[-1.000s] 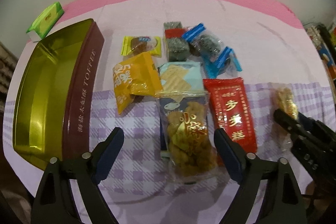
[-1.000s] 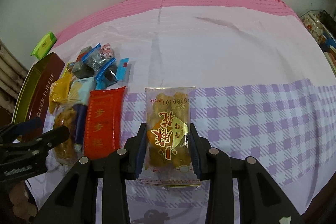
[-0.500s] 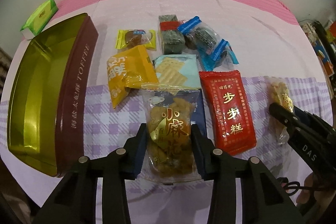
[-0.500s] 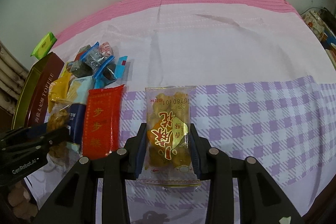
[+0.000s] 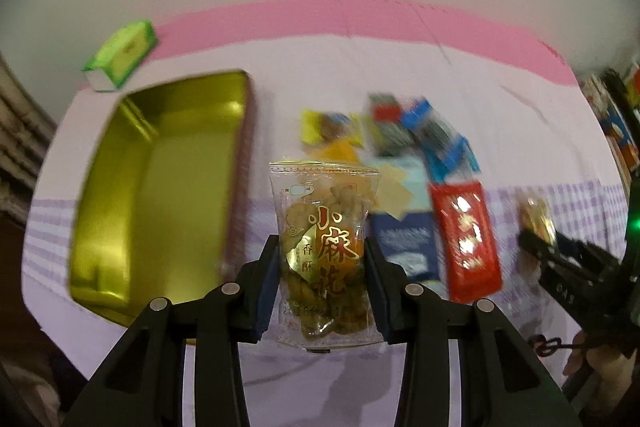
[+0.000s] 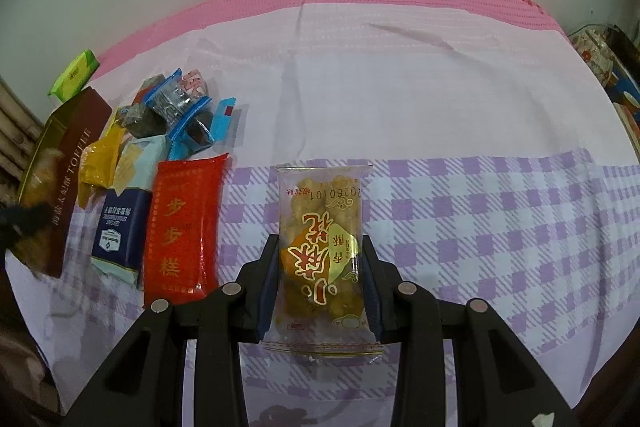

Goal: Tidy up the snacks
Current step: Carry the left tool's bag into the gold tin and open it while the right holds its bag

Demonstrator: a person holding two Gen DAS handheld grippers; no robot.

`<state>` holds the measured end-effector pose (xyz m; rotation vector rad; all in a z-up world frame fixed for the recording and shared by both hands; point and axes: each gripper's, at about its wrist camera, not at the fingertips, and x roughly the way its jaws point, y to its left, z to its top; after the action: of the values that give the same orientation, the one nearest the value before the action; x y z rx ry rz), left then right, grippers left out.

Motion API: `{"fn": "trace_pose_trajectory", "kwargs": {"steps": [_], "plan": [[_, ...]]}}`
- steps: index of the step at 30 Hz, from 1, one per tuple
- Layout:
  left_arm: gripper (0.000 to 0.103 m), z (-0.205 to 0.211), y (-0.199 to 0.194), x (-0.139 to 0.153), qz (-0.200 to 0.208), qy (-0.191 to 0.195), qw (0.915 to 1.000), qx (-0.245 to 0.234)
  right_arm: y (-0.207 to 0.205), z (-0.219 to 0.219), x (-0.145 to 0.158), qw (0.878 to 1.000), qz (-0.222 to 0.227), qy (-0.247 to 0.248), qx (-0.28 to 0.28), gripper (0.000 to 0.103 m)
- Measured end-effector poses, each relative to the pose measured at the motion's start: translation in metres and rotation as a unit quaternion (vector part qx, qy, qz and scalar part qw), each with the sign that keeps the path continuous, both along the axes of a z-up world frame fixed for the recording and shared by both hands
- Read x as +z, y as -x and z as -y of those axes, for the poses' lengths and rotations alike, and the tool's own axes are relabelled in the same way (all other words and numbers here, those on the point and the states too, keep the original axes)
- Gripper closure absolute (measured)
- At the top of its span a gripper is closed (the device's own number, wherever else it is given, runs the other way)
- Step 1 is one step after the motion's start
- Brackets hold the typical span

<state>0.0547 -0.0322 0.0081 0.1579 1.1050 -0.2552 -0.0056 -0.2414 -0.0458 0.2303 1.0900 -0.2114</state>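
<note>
The left gripper (image 5: 322, 285) clamps a snack packet (image 5: 325, 251) beside the open tin (image 5: 160, 187). The right gripper (image 6: 320, 287) clamps another packet (image 6: 322, 247) above the checked cloth (image 6: 500, 247). Both packets look light, crinkly and brittle inside, so a mid-body hold suits them.

The open tin (image 5: 160, 195) lies at the left of the table (image 6: 400, 99), with a small box (image 5: 120, 53) behind its far corner. Right of the tin sits a cluster of snack packets (image 6: 176, 107); nearest in that cluster, a flat sachet (image 6: 120, 231) lies just left of a long packet (image 6: 182, 223). The left gripper (image 5: 322, 267) holds a snack bag (image 5: 324, 247) between the tin and the cluster. Right of the cluster, the right gripper (image 6: 320, 275) pinches another snack bag (image 6: 320, 243) over the checked cloth (image 6: 500, 227).
</note>
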Motion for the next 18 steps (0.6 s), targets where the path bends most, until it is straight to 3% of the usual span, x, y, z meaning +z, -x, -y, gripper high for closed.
{"fn": "trace_pose_trajectory", "kwargs": {"steps": [7,14,18], "plan": [[0.062,-0.058,-0.031,0.012,0.035,-0.046,0.9970,0.050,-0.005,-0.007,-0.003,1.000,-0.008,0.017,0.000,0.069],[0.062,-0.105,-0.056,-0.017,0.019,-0.105,0.9909,0.081,-0.013,-0.015,-0.007,1.000,-0.014,0.028,-0.001,0.069],[0.062,-0.118,-0.060,-0.033,0.005,-0.119,0.9892,0.085,-0.016,-0.018,-0.009,0.999,-0.017,0.033,-0.002,0.068]]}}
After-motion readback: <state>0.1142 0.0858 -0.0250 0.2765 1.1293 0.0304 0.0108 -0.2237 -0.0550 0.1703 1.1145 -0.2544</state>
